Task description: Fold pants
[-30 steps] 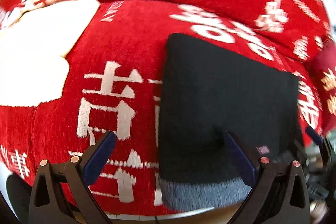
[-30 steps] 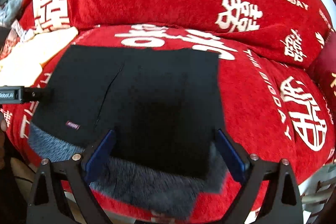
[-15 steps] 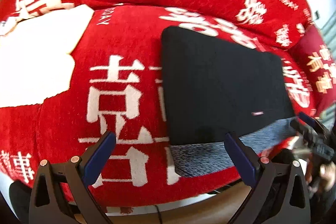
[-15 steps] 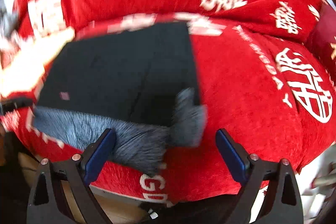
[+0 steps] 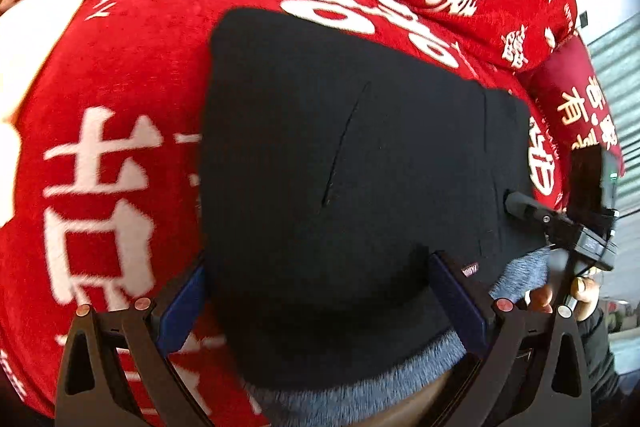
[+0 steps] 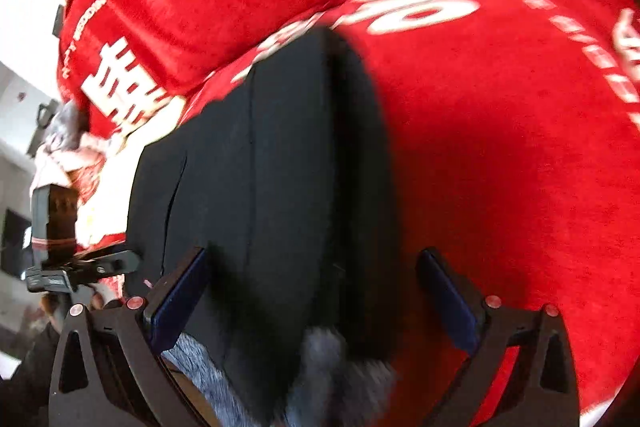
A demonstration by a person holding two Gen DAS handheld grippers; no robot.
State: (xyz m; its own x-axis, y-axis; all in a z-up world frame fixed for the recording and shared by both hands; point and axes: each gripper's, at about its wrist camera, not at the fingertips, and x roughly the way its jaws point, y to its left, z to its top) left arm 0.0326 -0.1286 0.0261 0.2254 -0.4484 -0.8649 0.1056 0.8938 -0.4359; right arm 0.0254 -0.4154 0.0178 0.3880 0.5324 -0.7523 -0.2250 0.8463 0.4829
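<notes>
The black pants (image 5: 340, 163) lay folded flat on the red sofa cover (image 5: 120, 75), grey fleece lining exposed at the near edge. My left gripper (image 5: 320, 303) and right gripper (image 6: 312, 291) both stood spread, grasping nothing.

The left gripper (image 5: 320, 303) sits at the bottom of its frame, jaws spread wide — nothing clamped. The right gripper (image 6: 316, 291) likewise gapes at the lower edge — its fingers (image 6: 180, 291) dark blue.

Black pants (image 5: 352, 163) on red sofa (image 5: 132, 67)

Home, red wedding-print sofa (image 5: 140, 75), cushions (image 5: 576, 107)
</notes>
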